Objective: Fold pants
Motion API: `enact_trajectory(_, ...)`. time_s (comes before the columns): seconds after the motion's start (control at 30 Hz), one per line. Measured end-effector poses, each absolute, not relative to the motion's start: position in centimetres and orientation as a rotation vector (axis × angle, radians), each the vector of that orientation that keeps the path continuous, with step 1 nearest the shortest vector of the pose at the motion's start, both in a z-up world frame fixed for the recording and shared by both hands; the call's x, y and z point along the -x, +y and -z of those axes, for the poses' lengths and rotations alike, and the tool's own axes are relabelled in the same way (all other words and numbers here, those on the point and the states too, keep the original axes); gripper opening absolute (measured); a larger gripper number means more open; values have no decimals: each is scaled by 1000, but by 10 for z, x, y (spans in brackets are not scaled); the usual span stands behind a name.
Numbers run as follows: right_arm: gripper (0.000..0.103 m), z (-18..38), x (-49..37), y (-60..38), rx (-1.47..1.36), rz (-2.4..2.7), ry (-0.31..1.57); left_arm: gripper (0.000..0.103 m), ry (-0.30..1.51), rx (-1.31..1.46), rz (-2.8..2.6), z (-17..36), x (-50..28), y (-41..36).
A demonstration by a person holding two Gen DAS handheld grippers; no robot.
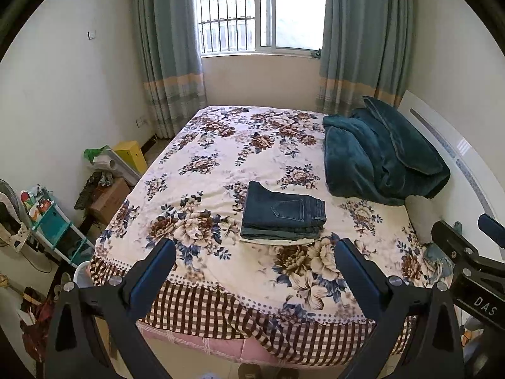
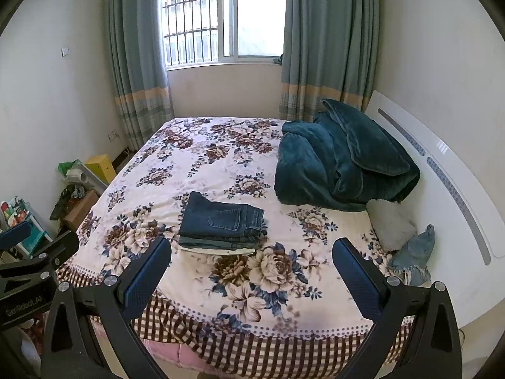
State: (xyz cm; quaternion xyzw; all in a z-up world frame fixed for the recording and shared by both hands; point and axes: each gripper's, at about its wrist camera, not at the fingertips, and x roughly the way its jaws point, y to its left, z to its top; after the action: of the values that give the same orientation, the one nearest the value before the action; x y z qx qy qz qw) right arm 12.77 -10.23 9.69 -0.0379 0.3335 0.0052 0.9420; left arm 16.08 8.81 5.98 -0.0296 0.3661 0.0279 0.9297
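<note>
— Both jaws are wide open, on the left gripper [image 1: 255, 267] and the right gripper [image 2: 252, 265], and they hold nothing.

— Where are the pants?

— Folded in a stack of pants [image 2: 222, 222] on the flowery bedspread [image 2: 195, 164] (dark blue on top), apart from both grippers. A green blanket [image 2: 344, 164] sits by the headboard [image 2: 442, 170].

Dark blue denim pants [image 1: 282, 213], matt, coarse weave, folded in a stack. Printed floral bedspread [image 1: 202, 195], smooth matt cloth. Teal blanket [image 2: 344, 158], plush, slightly sheeny pile. Glossy white headboard [image 2: 442, 170], probably lacquered board. Matt black plastic gripper frames; fingers [image 2: 148, 271] faced with textured blue pads.
</note>
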Motion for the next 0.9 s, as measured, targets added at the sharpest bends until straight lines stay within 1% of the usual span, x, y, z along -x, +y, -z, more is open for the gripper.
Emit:
enact_trajectory(0.1,103,-89,-127,-104,76,-10,684,103,751,61,-56,-60,-161,89)
enact_trajectory(0.9,103,-86,-127,-104,76,-18,681,103,745,67,-75,-65,-162,94)
